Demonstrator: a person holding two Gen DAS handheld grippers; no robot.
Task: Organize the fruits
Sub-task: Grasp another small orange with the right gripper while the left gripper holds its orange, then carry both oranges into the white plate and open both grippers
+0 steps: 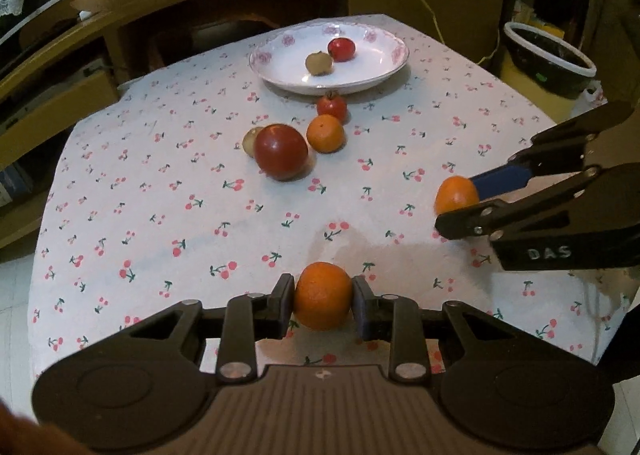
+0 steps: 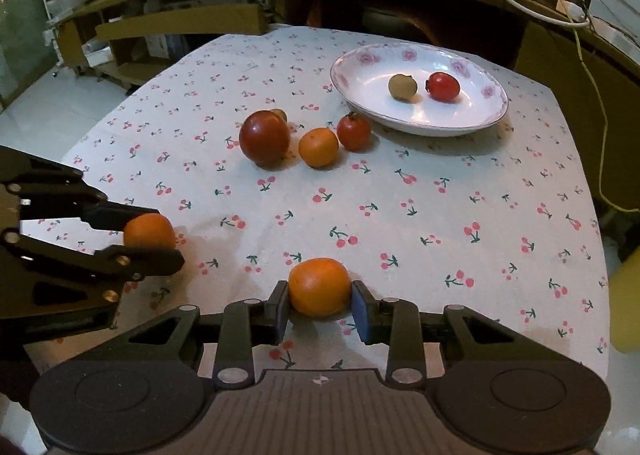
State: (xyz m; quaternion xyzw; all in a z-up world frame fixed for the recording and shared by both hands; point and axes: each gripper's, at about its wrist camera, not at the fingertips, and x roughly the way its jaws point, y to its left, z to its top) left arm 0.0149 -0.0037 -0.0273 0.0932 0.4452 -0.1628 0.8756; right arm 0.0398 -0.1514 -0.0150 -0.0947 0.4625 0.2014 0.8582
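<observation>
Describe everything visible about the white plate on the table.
The plate is a shallow, glossy white dish, ceramic by the look of it, with pink flower prints and a thin dark line round its rim. It sits flat and upright on the cherry-print tablecloth at the table's far side. Two small fruits rest in it: a brownish-green one and a red one, close together but apart. Another red fruit lies on the cloth just beside its near edge. Neither claw touches it.
</observation>
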